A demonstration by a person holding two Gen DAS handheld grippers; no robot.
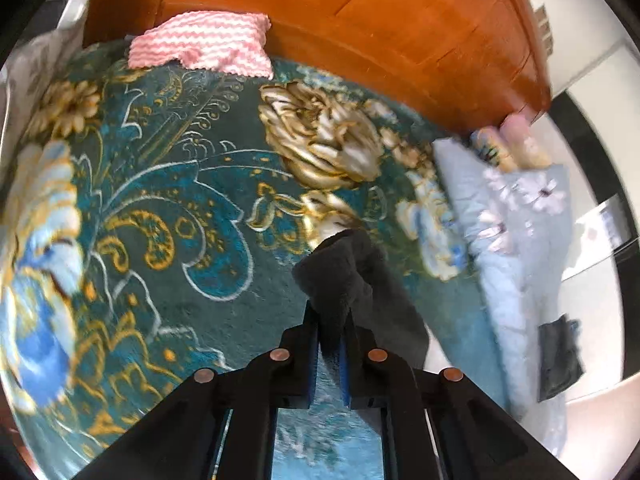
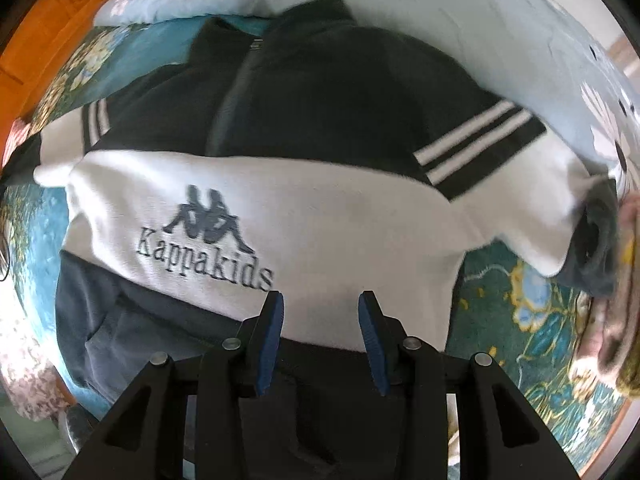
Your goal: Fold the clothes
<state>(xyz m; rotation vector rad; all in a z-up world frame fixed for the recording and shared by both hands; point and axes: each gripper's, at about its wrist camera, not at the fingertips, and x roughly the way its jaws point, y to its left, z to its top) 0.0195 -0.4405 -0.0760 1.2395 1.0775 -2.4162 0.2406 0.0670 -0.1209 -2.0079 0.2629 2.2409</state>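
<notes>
A black and white Kappa Kids fleece jacket [image 2: 304, 208] lies spread on the teal floral blanket [image 2: 520, 320], collar far from me, both striped sleeves out to the sides. My right gripper [image 2: 321, 304] is open and empty, hovering over the jacket's white band near the hem. My left gripper [image 1: 331, 320] is shut on a dark fleece piece of the jacket [image 1: 340, 276], which it holds lifted above the blanket [image 1: 200, 200]. Which part of the jacket this is cannot be told.
A folded pink and white zigzag cloth [image 1: 204, 48] lies at the blanket's far edge by the orange wooden headboard [image 1: 380, 20]. A pale blue flowered quilt [image 1: 516, 216] lies along the right; it also shows behind the jacket [image 2: 440, 0].
</notes>
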